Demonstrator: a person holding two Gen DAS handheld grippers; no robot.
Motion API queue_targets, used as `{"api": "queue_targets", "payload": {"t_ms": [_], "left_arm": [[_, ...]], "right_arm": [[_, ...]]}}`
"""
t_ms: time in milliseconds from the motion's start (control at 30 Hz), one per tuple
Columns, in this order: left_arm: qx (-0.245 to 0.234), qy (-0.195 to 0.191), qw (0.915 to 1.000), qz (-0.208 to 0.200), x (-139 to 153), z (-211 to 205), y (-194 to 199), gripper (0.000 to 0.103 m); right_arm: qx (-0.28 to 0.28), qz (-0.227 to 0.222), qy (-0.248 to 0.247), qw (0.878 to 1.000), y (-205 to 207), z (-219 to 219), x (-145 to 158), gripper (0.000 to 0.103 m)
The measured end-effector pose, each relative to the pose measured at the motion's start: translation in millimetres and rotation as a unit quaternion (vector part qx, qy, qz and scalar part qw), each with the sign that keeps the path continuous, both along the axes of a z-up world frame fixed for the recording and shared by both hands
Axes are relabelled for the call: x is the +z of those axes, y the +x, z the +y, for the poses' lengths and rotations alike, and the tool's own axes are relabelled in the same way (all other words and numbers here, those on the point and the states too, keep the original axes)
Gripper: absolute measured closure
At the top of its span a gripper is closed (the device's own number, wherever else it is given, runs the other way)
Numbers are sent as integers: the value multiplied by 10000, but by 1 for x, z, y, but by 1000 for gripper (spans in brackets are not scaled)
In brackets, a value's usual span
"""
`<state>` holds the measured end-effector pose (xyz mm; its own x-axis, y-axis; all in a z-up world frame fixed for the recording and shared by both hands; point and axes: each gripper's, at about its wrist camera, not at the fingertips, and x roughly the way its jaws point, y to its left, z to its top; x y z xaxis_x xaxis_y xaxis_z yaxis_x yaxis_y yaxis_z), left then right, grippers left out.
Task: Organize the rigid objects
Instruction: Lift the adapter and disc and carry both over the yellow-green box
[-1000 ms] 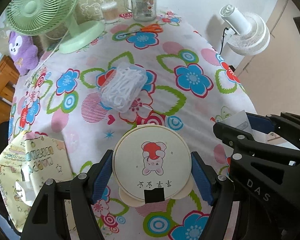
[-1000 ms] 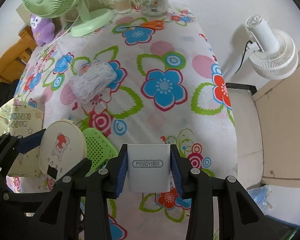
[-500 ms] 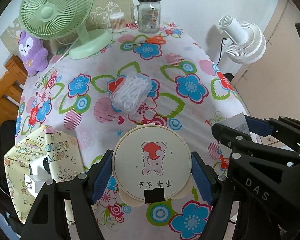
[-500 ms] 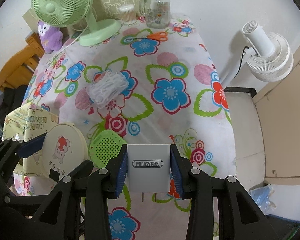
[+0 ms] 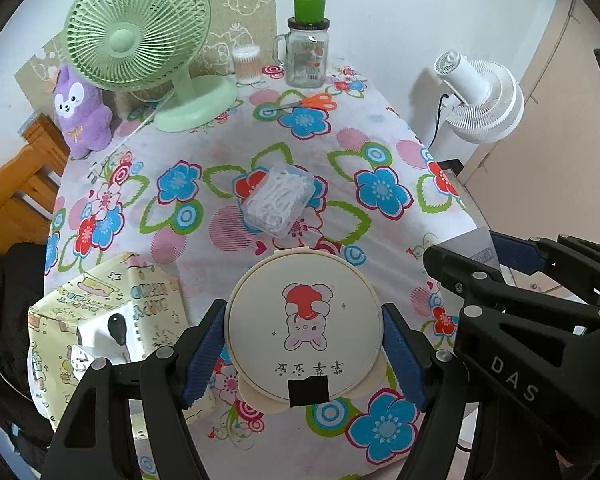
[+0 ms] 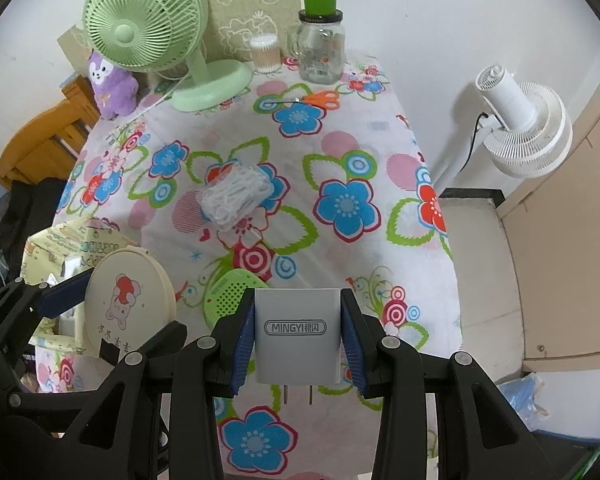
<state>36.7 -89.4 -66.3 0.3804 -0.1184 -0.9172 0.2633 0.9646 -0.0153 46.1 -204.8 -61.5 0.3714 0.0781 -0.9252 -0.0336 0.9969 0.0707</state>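
My left gripper [image 5: 303, 344] is shut on a round cream compact case [image 5: 303, 330] with a cartoon rabbit print, held above the flowered tablecloth [image 5: 380, 192]. My right gripper [image 6: 298, 338] is shut on a white plug charger [image 6: 298, 332] marked MINGYI, prongs hanging below it. The right wrist view also shows the compact case [image 6: 126, 304] in the left gripper at lower left. A clear box of white clips [image 5: 278, 202] lies mid-table. A green perforated disc [image 6: 230, 294] lies on the cloth just beyond the charger. A patterned yellow storage box [image 5: 100, 320] sits at the table's left front corner, with small items inside.
At the back stand a green desk fan [image 5: 148, 40], a purple plush [image 5: 82, 112], a cotton swab tub [image 5: 246, 64] and a glass jar with green lid [image 5: 308, 52]. Orange scissors [image 5: 316, 102] lie near the jar. A white floor fan [image 6: 520, 120] stands right of the table.
Both grippers have risen with their loads; more of the table and the back wall shows now. The yellow box has come into fuller view. Grips are unchanged.
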Motion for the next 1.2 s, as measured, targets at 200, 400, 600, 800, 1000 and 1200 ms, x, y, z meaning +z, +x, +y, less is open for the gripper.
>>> {"api": "queue_targets", "payload": {"t_ms": [200,400,600,800,1000,1200], "left_arm": [[34,-29,10000,-53,8,13,-4,26],[70,-44,9999,-92,13,27,-7,26],[115,-56,9999,-116,15,42,-10,26],[178,-23,9998,-123,14,61,-14,26],[234,-3,9996,-134,15,81,-15,26],[258,-12,9996,-94,12,98,-16,26]], "right_arm": [[40,-80,-25,10000,-3,13,9,60],[86,-142,-55,9998,-5,27,15,60],[153,-172,-98,9997,-7,44,19,60],[270,-175,-150,9994,-8,65,17,60],[367,-190,-160,9990,-8,86,18,60],[422,-153,-196,9988,-7,104,16,60]]}}
